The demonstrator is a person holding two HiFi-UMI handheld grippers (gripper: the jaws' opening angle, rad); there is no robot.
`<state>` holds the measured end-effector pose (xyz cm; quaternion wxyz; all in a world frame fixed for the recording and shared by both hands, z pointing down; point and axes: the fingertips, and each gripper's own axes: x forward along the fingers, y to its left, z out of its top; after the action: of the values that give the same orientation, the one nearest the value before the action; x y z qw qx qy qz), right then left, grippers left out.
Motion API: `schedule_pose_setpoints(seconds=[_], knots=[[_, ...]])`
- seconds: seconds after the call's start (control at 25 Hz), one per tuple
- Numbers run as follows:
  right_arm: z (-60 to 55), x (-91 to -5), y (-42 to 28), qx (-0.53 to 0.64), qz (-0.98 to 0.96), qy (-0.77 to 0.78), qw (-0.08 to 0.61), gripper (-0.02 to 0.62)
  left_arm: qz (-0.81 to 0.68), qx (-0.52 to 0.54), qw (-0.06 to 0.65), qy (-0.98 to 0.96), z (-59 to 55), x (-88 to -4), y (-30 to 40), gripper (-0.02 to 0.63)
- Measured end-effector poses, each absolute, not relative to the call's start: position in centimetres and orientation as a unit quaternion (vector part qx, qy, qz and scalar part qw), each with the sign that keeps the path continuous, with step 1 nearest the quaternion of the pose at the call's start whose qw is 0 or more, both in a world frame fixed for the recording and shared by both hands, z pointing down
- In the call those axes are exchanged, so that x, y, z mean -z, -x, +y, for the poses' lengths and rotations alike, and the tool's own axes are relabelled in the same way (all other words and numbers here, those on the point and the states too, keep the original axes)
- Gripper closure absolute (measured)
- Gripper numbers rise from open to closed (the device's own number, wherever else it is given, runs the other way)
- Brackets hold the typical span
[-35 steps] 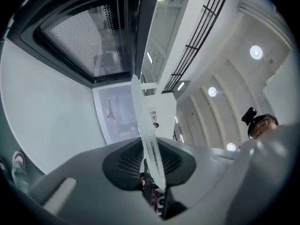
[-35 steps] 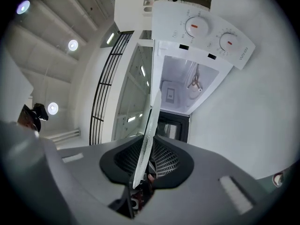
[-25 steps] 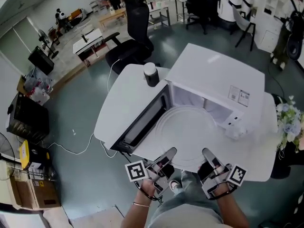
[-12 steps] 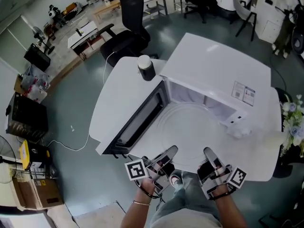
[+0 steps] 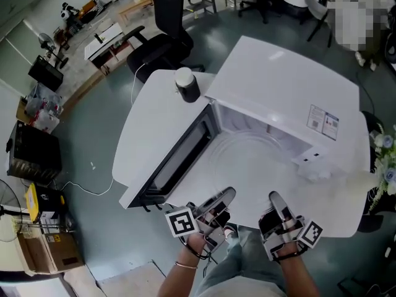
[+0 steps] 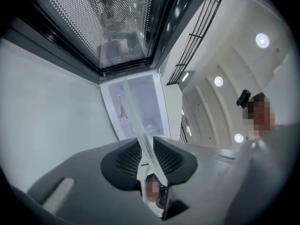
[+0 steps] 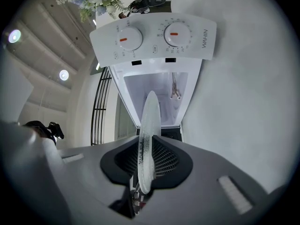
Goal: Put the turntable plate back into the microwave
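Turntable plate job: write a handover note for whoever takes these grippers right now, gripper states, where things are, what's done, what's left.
Left gripper: on the turntable plate's near rim, jaws opening, rim between the pads.
Right gripper: shut on the same rim.
Plate roughly level before the microwave, far edge at the cavity mouth; door open at left.
Done: plate brought to the opening.
Left: slide it in, seat it, release.

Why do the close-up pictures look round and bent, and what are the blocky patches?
Both gripper views: wide-angle lens, dark corners and a bowed microwave; right gripper view: glass plate edge-on; left gripper view: ceiling lights glare; head view: mosaic patch added afterwards, hiding faces.
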<state>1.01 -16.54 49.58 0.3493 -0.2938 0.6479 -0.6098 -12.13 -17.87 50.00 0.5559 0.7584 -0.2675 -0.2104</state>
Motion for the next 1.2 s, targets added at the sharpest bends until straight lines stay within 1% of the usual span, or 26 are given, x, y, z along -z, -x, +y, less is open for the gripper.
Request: schedule_pose_setpoints(seconds=[0.16, 0.52, 0.64, 0.8, 0.92, 1.2], knots=[[-17.0, -49.7, -1.2, 0.604, 0.649, 0.297, 0.354, 0.54, -0.301, 0.177, 0.528, -0.774, -18.5, -50.3, 12.1, 0.515], [-18.0, -50.2, -1.4, 0.602, 0.642, 0.301, 0.367, 0.538, -0.344, 0.116, 0.473, -0.803, -18.3, -50.3, 12.3, 0.449], [-18.5, -50.2, -1.6, 0.596, 0.644, 0.306, 0.37, 0.538, -0.355, 0.103, 0.457, -0.809, -17.9, -50.3, 12.7, 0.442], [-19.1, -50.5, -1.8, 0.59, 0.642, 0.313, 0.375, 0.538, -0.371, 0.089, 0.442, -0.812, -17.7, -50.5, 13.5, 0.44], [-19.4, -50.7, -1.6, 0.585, 0.645, 0.316, 0.378, 0.538, -0.388, 0.062, 0.411, -0.823, -17.4, -50.7, 14.2, 0.442], [-20.7, -51.2, -1.1, 0.574, 0.64, 0.324, 0.396, 0.537, -0.416, -0.016, 0.333, -0.846, -17.1, -51.4, 14.6, 0.488]])
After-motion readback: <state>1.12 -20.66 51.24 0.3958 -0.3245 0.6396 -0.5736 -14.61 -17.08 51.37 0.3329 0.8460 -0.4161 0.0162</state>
